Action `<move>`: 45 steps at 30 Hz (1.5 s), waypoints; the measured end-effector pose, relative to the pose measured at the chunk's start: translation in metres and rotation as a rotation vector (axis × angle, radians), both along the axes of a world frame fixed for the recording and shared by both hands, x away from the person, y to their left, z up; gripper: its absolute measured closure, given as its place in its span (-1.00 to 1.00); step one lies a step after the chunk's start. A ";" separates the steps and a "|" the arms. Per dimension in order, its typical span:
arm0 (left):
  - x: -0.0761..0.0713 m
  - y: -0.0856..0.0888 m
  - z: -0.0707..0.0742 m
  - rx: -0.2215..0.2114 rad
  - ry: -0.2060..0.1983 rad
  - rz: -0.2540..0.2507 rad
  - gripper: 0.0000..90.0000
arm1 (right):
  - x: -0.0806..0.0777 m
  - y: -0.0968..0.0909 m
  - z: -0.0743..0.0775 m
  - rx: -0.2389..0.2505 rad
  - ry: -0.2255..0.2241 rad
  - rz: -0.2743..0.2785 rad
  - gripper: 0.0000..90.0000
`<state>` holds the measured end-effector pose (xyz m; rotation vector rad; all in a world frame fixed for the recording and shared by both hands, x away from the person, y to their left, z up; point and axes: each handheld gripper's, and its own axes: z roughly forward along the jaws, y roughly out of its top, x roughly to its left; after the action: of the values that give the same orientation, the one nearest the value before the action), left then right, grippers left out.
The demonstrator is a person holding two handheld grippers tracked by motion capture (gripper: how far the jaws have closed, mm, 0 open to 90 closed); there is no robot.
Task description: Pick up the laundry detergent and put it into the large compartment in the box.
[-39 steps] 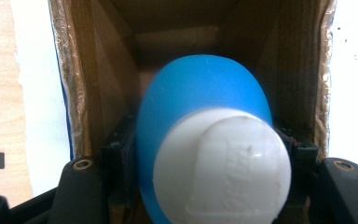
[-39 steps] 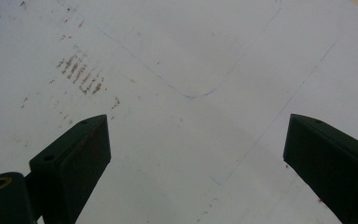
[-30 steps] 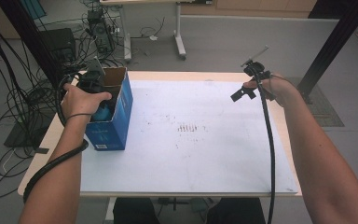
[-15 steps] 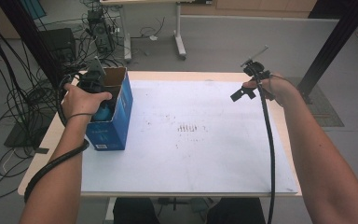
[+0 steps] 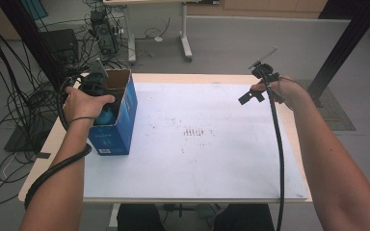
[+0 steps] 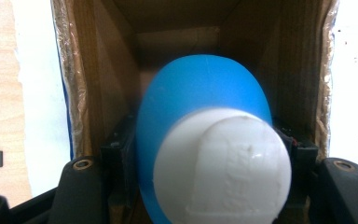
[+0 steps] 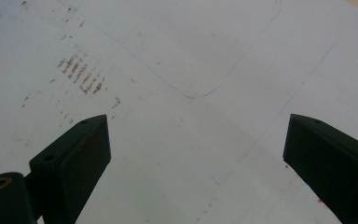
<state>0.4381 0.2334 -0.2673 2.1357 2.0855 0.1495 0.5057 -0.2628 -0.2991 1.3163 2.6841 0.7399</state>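
The left gripper clamps a blue bottle with a white cap, lowered inside the open blue box, probably for packing; the right gripper, well right of the box, waits wide open and empty

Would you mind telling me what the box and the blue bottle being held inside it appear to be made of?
The box looks like corrugated cardboard: brown matte inner walls, rough torn-looking rims, and a printed blue outside seen from the high view. The bottle seems to be smooth plastic, with a blue body of even, slightly glossy colour. Its cap looks like white moulded plastic with raised lettering, too blurred to read.
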 end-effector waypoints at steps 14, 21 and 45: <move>0.000 0.000 0.000 0.000 -0.002 0.005 -0.16 | 0.000 0.001 -0.001 0.000 0.005 0.001 -0.84; 0.001 0.000 -0.001 -0.001 -0.005 0.007 -0.16 | 0.001 0.000 -0.001 0.003 0.005 -0.002 -0.84; -0.001 -0.003 0.004 0.001 -0.012 0.010 -0.20 | -0.001 -0.002 0.000 0.004 0.001 0.000 -0.84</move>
<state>0.4370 0.2306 -0.2628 2.1195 2.0905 0.1639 0.5050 -0.2647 -0.2987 1.3177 2.6855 0.7457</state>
